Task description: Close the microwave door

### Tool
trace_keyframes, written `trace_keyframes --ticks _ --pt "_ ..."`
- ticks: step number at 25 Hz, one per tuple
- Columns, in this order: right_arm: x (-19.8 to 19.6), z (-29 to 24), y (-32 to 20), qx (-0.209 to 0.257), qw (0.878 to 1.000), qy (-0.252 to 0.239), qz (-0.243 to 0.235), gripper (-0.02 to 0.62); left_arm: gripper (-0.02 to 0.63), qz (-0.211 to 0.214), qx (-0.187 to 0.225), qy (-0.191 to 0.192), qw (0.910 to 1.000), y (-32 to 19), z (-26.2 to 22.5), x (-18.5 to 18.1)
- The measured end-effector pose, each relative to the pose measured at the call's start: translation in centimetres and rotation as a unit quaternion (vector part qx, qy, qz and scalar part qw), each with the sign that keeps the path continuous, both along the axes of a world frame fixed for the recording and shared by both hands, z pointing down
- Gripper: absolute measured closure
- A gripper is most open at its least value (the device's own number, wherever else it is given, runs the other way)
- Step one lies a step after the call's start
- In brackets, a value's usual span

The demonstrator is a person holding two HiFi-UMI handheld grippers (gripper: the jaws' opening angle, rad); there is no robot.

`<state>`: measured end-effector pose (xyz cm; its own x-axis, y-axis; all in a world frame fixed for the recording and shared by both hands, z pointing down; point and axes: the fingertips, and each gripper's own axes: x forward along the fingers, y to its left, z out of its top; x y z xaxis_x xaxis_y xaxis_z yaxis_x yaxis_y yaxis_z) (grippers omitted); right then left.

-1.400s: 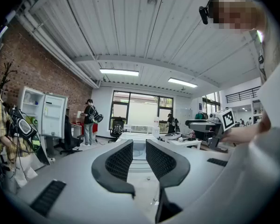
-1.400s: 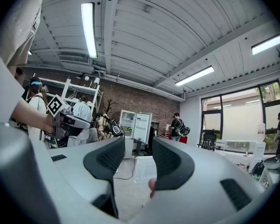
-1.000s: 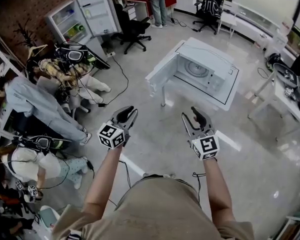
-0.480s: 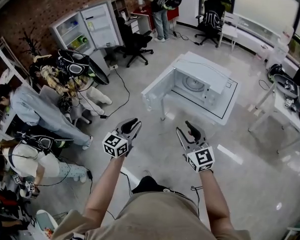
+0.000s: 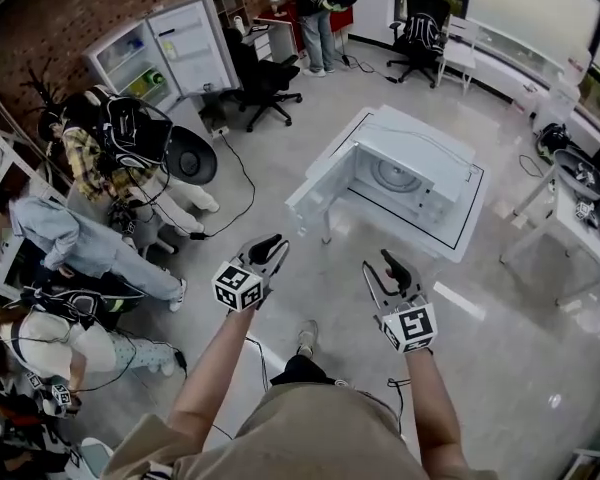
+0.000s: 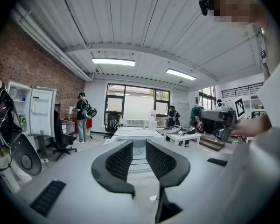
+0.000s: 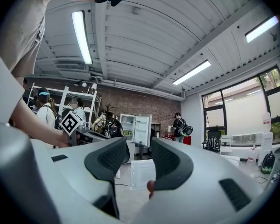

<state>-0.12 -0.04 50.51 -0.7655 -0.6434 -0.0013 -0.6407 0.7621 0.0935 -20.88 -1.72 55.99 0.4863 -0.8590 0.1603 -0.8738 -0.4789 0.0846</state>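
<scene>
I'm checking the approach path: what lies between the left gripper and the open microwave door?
In the head view, only bare floor lies between the left gripper and the microwave door; a table leg stands alongside.

The microwave [image 5: 410, 168] sits on a table [image 5: 460, 238] at upper centre-right, its door [image 5: 320, 181] out to the left. A fridge [image 5: 165, 53] stands upper left, with a chair [image 5: 260, 63] right of it. The left gripper [image 5: 272, 243] and right gripper [image 5: 378, 261] lie below the table.
</scene>
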Motion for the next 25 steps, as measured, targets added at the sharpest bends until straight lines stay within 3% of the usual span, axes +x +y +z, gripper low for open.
trace_keyframes --ticks 13,25 --pt "-8.8 3.7 -9.7 -0.025 0.999 0.033 0.033 0.426 0.515 0.062 -0.049 -0.02 0.9967 -12.9 7.6 -6.3" --pt "-12.6 4.9 -15.2 -0.03 0.995 0.039 0.089 0.426 0.453 0.151 -0.117 -0.019 0.9814 -18.4 14.0 -7.9"
